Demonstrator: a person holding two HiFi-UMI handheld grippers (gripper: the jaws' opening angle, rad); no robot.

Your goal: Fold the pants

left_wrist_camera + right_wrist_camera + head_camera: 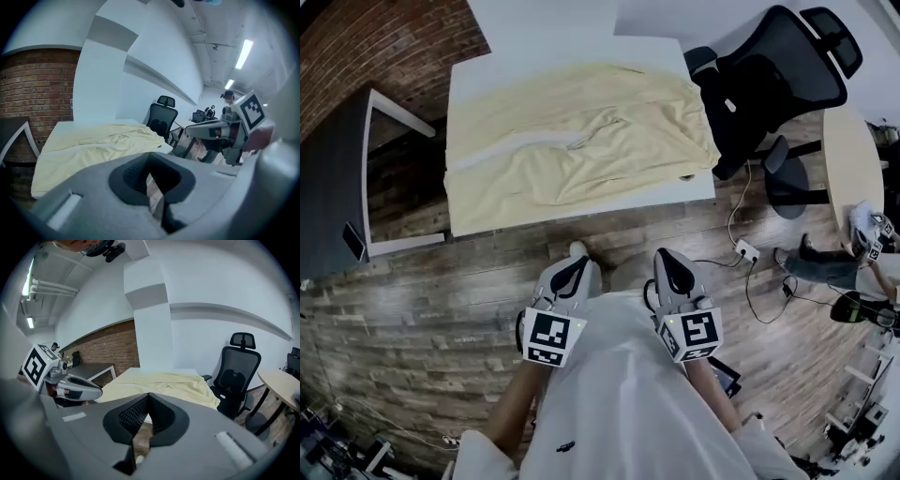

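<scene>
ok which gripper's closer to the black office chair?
Right. In the head view the right gripper sits down and to the left of the black office chair. The left gripper is level with it but further left, so farther from the chair.

The left tool (150, 161) hides the near edge of the pants (93, 145); the head view's edge crops a person (825, 265).

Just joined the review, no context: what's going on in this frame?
A person stands on the floor short of the white table, holding the left gripper and right gripper near the waist. Both are shut and empty. The pale yellow pants lie spread out on the table, not yet folded or touched. A black office chair sits at the table's right end.
</scene>
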